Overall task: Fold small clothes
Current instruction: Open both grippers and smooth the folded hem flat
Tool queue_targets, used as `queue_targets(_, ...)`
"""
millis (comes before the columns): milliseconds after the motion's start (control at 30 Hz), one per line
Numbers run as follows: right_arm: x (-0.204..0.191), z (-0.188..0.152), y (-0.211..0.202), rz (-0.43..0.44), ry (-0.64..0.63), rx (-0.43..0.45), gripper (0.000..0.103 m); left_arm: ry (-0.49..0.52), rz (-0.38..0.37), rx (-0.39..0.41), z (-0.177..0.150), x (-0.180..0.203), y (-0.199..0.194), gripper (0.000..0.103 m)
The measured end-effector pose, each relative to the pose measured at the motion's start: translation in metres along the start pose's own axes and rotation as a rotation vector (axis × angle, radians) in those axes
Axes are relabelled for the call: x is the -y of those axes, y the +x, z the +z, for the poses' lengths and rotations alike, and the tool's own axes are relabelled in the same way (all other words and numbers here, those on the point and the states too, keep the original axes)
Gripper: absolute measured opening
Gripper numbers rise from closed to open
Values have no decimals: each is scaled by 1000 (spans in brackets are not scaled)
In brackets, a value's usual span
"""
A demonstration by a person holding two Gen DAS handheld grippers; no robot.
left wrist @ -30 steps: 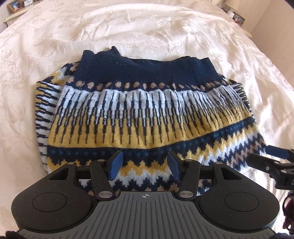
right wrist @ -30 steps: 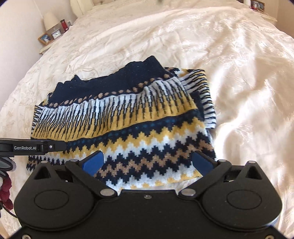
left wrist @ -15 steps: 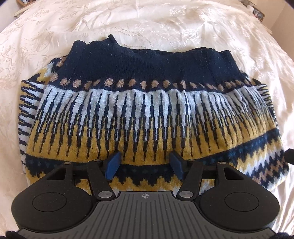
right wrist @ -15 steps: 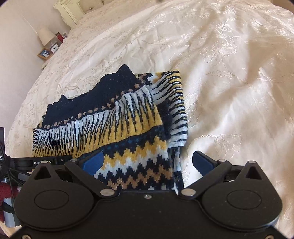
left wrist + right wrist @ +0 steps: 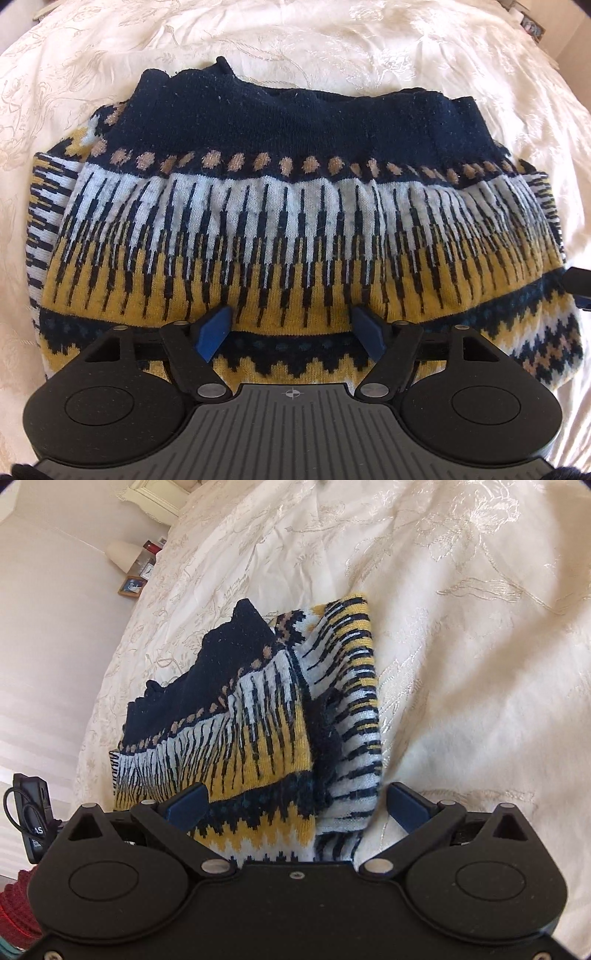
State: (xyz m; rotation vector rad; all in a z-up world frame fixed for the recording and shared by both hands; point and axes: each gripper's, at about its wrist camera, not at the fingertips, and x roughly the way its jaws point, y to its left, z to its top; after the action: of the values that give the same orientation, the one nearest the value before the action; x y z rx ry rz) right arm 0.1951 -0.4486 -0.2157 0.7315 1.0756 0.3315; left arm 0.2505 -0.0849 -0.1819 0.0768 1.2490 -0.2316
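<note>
The left wrist view is showing the folded sweater (image 5: 291,221) lying across the bed (image 5: 332,44), navy hem band on the far side, long axis running left to right. The right wrist view is showing its striped sleeve layer and a lamp (image 5: 123,555). The left gripper (image 5: 291,332) and right gripper (image 5: 297,806) are gaping wide over its near edge.
</note>
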Motion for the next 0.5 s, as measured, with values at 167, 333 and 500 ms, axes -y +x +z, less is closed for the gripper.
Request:
queue_targets(167, 9, 13, 9, 103, 24, -4, 103, -11, 8, -11, -2, 3, 3, 77)
queue_targets(333, 13, 22, 19, 159, 30, -9, 103, -27, 2, -26, 1, 3, 6, 84)
queue_targets(500, 22, 24, 20, 202, 58, -3, 103, -53, 12, -53, 10, 12, 13, 94)
